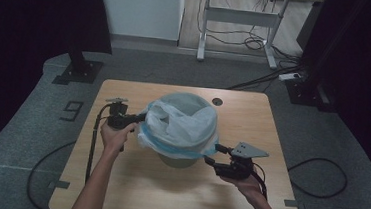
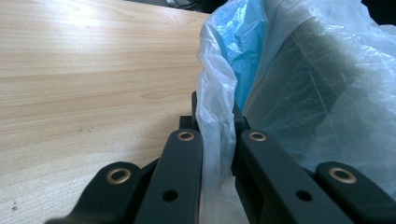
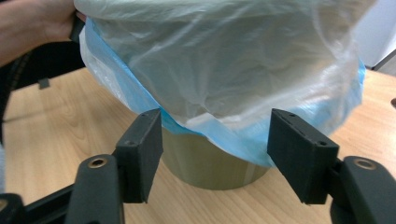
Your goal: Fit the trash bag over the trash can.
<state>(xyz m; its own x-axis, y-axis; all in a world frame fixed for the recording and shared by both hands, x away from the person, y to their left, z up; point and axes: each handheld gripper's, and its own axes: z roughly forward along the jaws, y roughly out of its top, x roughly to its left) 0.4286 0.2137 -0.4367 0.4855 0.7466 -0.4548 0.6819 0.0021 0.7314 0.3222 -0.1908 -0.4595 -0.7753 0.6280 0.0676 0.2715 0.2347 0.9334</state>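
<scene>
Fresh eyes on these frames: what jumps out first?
The bin at the middle of the wooden table, draped in a pale plastic bag with a blue band folded over its rim. At the bin's left, the left gripper is shut on a fold of the bag. At the bin's front right, the right gripper stands open with its jaws apart just short of the bag's blue edge.

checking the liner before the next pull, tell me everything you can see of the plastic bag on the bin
The plastic bag is thin, crinkled, translucent white film with a blue band along its edge. It lines the bin and folds out over its rim, loosely on the near side. The left hand-held gripper pinches a fold of it; the right hand-held gripper is open just before its blue hem.
</scene>
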